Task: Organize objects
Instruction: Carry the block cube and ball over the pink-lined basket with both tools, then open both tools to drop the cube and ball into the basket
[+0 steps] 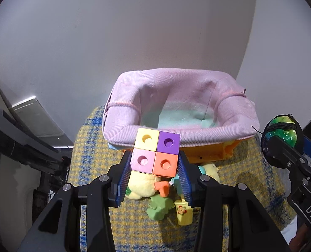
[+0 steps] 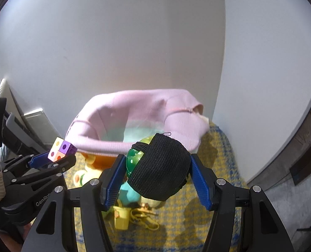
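Note:
My left gripper (image 1: pixel 155 166) is shut on a block of yellow, purple, pink and orange cubes (image 1: pixel 156 152), held in front of the near rim of a pink fabric basket (image 1: pixel 176 132) with a pale blue inside. My right gripper (image 2: pixel 155 166) is shut on a green dotted ball wrapped in black mesh (image 2: pixel 161 166), just before the same basket (image 2: pixel 117 145). The ball shows at the right edge of the left wrist view (image 1: pixel 281 132); the cube block shows at the left of the right wrist view (image 2: pixel 62 148).
Loose toys lie on the yellow-and-blue woven mat (image 1: pixel 239 180) under the grippers: a yellow plush (image 1: pixel 140 184), a green shape (image 1: pixel 159 208), a small yellow cup (image 1: pixel 183 212), an orange piece (image 1: pixel 163 188). An orange toy (image 1: pixel 210 152) sits under the basket. A white wall stands behind.

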Demonstrator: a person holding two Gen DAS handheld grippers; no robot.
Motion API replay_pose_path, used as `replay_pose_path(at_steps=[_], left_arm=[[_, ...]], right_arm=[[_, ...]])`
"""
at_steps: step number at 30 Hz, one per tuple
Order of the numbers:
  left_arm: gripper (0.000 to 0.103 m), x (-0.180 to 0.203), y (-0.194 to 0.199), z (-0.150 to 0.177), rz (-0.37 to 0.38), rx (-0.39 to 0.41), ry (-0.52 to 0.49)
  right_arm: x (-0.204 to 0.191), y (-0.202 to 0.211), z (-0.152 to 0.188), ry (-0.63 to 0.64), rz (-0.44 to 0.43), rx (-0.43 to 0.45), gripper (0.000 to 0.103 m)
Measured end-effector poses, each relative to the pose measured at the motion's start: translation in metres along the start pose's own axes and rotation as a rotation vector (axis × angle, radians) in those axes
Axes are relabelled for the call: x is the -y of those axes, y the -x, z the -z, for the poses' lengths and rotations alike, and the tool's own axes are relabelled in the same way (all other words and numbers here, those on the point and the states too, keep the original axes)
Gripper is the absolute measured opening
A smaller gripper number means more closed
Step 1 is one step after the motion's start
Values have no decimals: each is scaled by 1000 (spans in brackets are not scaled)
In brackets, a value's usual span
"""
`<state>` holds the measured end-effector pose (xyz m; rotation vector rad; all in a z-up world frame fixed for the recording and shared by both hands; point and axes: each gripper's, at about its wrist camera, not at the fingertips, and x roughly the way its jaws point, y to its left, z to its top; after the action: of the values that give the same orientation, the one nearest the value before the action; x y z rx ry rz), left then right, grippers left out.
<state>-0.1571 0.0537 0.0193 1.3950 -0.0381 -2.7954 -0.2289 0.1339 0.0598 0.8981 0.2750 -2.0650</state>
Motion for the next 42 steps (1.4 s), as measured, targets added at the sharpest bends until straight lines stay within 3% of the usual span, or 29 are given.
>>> replay_pose_path(at_steps=[19,33,34,37,42], left_arm=[[42,-16,-21,-62,21,17,18],[42,-21,-51,-88,11,-3,22],[45,-21,-52,-89,9,-4,22],[74,-23,-53,-91,-2,-1,34],[82,-28,-49,-92,-31,9,55]], right_arm=[[-2,-34,-61,41,-9,4,61],[1,-78,-85,46,3,-57,62],[2,-81,-86,40,4,-62,64],[9,-80,-89,20,16,-51,85],[16,-75,-90,15,34,-34,88]])
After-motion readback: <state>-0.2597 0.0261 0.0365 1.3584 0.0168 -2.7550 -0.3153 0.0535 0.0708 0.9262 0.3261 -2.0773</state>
